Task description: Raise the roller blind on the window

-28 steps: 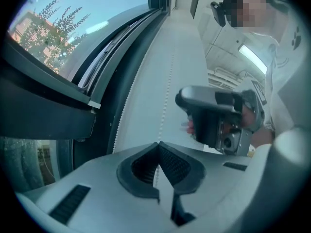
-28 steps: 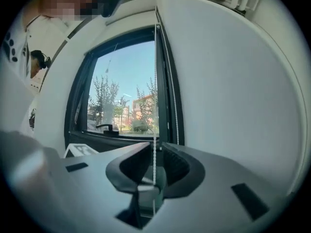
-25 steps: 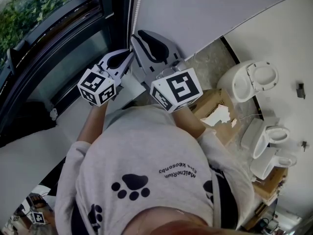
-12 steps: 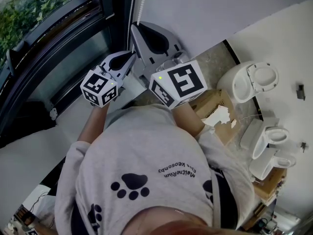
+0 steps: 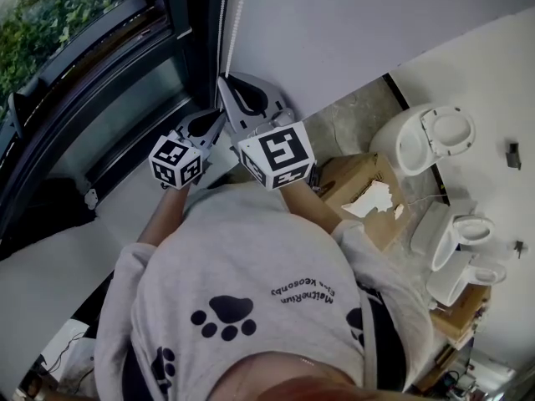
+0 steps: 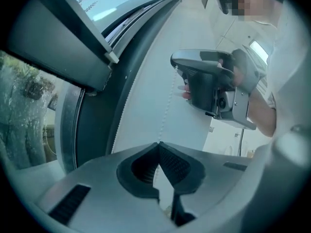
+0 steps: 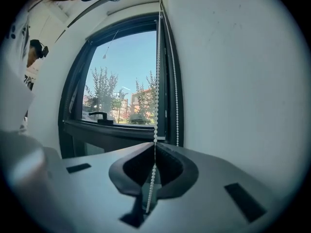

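The white bead chain (image 5: 224, 23) of the blind hangs in two strands beside the dark window frame (image 5: 180, 23). My right gripper (image 5: 226, 83) is shut on one strand. In the right gripper view that strand (image 7: 156, 81) runs down between the closed jaws (image 7: 155, 142), and the other strand (image 7: 175, 91) hangs free by the wall. My left gripper (image 5: 217, 119) sits just below and left of the right one. Its jaws (image 6: 158, 144) are shut, with a chain strand (image 6: 167, 103) running straight into their tip. The blind itself is not clearly in view.
The window (image 7: 121, 91) with its handle (image 7: 99, 115) looks out on trees. A white wall (image 5: 351, 23) lies right of the chain. On the floor to the right are white toilets (image 5: 426, 136) and a torn cardboard box (image 5: 368, 195). The sill (image 5: 125, 199) lies lower left.
The right gripper's jaws, wide apart a second ago, have closed on the chain. Both grippers have then come down along the chain, closer to the person's body.
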`<state>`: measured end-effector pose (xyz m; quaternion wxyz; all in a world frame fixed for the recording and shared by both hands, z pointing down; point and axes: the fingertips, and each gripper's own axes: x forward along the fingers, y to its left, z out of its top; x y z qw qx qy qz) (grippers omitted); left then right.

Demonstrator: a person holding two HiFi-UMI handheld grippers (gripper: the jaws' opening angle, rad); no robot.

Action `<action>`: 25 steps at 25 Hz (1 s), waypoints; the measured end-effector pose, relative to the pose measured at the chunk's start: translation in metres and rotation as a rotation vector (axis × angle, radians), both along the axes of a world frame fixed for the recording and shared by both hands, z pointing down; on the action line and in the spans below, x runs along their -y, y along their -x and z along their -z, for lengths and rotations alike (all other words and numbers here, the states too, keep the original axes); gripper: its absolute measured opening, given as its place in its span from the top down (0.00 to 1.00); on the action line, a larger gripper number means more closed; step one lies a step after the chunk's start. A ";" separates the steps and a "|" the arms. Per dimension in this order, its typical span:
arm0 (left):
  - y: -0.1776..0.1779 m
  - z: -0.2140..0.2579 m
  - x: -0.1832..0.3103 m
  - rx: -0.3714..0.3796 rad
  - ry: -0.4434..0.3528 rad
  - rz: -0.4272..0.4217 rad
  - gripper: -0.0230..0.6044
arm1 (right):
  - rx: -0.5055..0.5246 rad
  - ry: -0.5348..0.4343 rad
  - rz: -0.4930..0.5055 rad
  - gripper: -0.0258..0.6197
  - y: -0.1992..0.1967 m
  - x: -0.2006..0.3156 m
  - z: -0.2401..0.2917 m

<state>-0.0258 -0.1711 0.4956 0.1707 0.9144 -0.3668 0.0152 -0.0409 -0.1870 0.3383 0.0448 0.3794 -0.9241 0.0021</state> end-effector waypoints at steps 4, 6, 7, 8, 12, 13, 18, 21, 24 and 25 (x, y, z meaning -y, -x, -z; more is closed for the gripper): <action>-0.001 -0.013 0.000 0.006 0.027 -0.003 0.95 | -0.010 0.016 -0.006 0.95 -0.001 0.003 -0.013; -0.002 -0.022 -0.001 0.019 0.040 -0.003 0.95 | -0.024 0.031 -0.008 0.95 -0.001 0.003 -0.023; -0.001 -0.027 -0.002 0.026 0.047 -0.002 0.95 | -0.032 0.038 -0.007 0.95 -0.001 0.003 -0.028; 0.000 -0.031 -0.003 0.031 0.053 0.002 0.95 | -0.040 0.046 -0.006 0.95 0.000 0.002 -0.033; 0.006 -0.045 -0.004 0.043 0.073 0.029 0.95 | -0.060 0.069 -0.005 0.95 0.002 0.000 -0.048; 0.008 -0.046 -0.004 0.047 0.072 0.037 0.95 | -0.061 0.070 -0.006 0.95 0.002 0.000 -0.049; 0.012 -0.043 -0.006 0.074 0.051 0.035 0.89 | -0.060 0.071 -0.016 0.95 0.004 0.001 -0.050; 0.012 -0.022 -0.005 0.039 0.009 0.029 0.72 | -0.056 0.070 -0.032 0.94 0.004 0.003 -0.050; 0.017 0.012 -0.005 0.017 -0.070 0.040 0.73 | -0.050 0.061 -0.060 0.94 0.004 0.004 -0.048; 0.020 0.025 -0.005 0.006 -0.103 0.051 0.74 | -0.047 0.054 -0.073 0.94 0.003 0.004 -0.047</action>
